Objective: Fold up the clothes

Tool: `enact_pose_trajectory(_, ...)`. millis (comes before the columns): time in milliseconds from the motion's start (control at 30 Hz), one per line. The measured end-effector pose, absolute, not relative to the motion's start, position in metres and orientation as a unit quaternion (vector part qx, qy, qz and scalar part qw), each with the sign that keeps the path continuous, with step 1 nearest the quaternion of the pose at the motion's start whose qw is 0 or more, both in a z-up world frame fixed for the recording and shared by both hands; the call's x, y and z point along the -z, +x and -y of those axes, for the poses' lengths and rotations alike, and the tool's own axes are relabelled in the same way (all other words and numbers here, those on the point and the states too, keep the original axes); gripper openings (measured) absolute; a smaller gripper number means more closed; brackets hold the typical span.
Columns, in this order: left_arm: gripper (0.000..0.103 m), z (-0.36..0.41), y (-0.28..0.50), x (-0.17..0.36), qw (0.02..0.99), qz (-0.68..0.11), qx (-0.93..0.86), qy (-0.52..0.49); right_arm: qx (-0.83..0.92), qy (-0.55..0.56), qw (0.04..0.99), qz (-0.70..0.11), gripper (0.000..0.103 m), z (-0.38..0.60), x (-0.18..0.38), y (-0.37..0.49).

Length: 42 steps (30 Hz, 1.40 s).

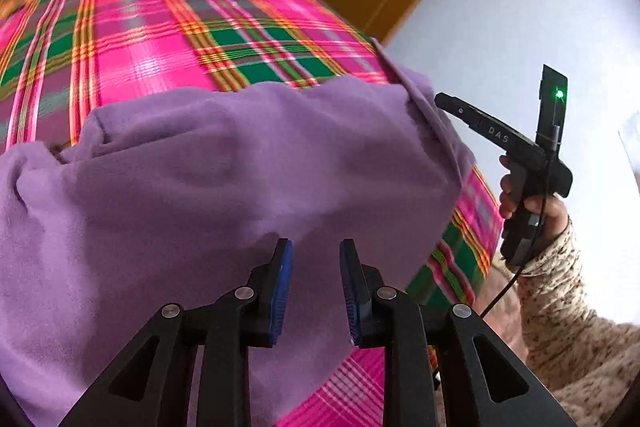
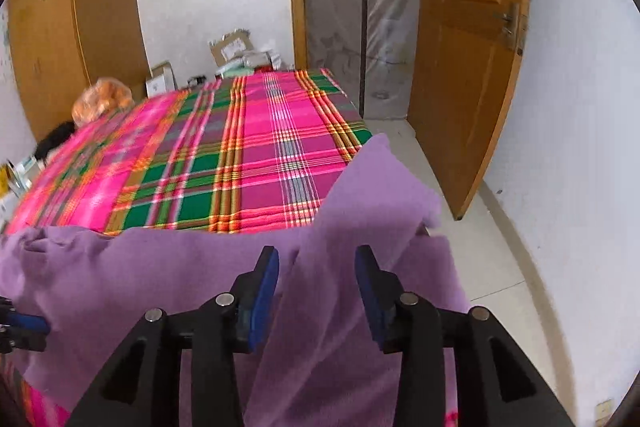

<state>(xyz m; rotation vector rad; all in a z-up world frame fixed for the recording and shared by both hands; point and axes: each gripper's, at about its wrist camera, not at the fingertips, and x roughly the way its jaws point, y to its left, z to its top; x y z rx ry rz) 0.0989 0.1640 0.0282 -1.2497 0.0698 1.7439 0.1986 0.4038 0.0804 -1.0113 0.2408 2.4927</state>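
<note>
meanwhile we held both tools over the near edge of the bed (image 2: 224, 163), which was covered by a pink, green and orange plaid sheet (image 1: 160, 39). the purple fleece garment (image 1: 224, 163) lay bunched across that near edge, rumpled into soft folds, with one corner of it raised toward the right side in the right wrist view. our left gripper (image 1: 316, 287) hovered just above the fleece, its blue-padded fingers (image 1: 280, 287) parted with only cloth showing behind the gap, so they were spread and clamped on nothing. our right gripper (image 2: 316, 299) was likewise over the garment, its fingers (image 2: 262, 299) spread apart with a fold of purple cloth running up between them; we could not tell whether the pads touched it. in the left wrist view the right tool appeared beside the garment's right edge, held by a hand (image 1: 536, 207) in a speckled knit sleeve (image 1: 568, 307), a green light (image 1: 559, 93) glowing on it. beyond the bed stood an open wooden door (image 2: 468, 75), a white wall (image 2: 580, 147), cardboard boxes (image 2: 232, 47) and an orange bag (image 2: 102, 99).
</note>
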Motion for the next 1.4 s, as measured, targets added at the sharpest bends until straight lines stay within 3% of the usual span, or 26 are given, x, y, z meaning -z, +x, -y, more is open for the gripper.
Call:
enact_pose_trajectory(267, 0.026, -0.174, 0.097, -0.019, 0.464, -0.030, -0.711, -0.528, -0.870, -0.414, 0.252, -0.089, 0.040, -0.429, -0.065, 0.164)
enact_pose_trajectory(333, 0.026, -0.176, 0.096, -0.018, 0.465, -0.031, -0.710, -0.528, -0.863, -0.421, 0.267, -0.084, 0.033, -0.434, -0.063, 0.158)
enact_pose_trajectory(400, 0.026, -0.178, 0.095, -0.018, 0.465, -0.030, -0.710, -0.528, -0.857, -0.425, 0.278, -0.083, 0.017, -0.439, -0.063, 0.156)
enact_pose_trajectory(500, 0.026, -0.180, 0.094, -0.018, 0.465, -0.028, -0.710, -0.529, -0.858, -0.420, 0.283, -0.092, 0.003, -0.446, -0.064, 0.159)
enact_pose_trajectory(967, 0.026, -0.177, 0.095, -0.019, 0.464, -0.024, -0.711, -0.528, -0.859, -0.315, 0.316, -0.251, 0.003, -0.489, -0.072, 0.267)
enact_pose_trajectory(1400, 0.026, -0.181, 0.097, -0.018, 0.461, -0.026, -0.711, -0.530, -0.841, -0.249, 0.339, -0.341, 0.003, -0.504, -0.058, 0.324)
